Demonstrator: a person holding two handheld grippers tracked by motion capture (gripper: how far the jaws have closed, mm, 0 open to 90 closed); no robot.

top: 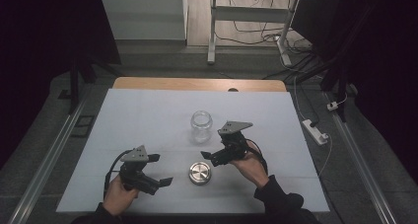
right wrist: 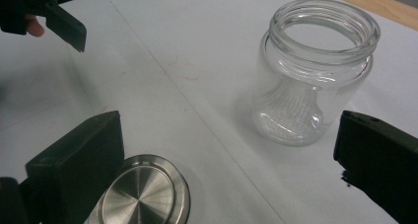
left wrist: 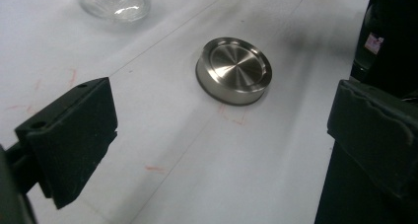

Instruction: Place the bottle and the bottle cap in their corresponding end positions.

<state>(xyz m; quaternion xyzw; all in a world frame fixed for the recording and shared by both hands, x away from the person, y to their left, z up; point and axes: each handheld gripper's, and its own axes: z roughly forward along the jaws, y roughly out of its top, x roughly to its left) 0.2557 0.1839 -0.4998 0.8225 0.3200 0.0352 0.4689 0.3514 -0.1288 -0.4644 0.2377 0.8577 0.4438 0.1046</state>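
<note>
Clear glass jar (top: pixel 201 126) stands upright and uncapped at mid-table on the white sheet (top: pixel 138 115), its brushed-steel lid (top: pixel 199 173) lying flat at the jar's 6 o'clock, apart from it. Left gripper (top: pixel 160 170) sits at the lid's 9 o'clock and right gripper (top: pixel 211 156) just off its 1 o'clock, both with jaws spread and holding nothing; this reads as the approach before capping. Next move likely calls for one claw pinching the low lid rim, the other steadying the jar; nothing lies between them, though the lid's shallow edge offers little grip.
</note>
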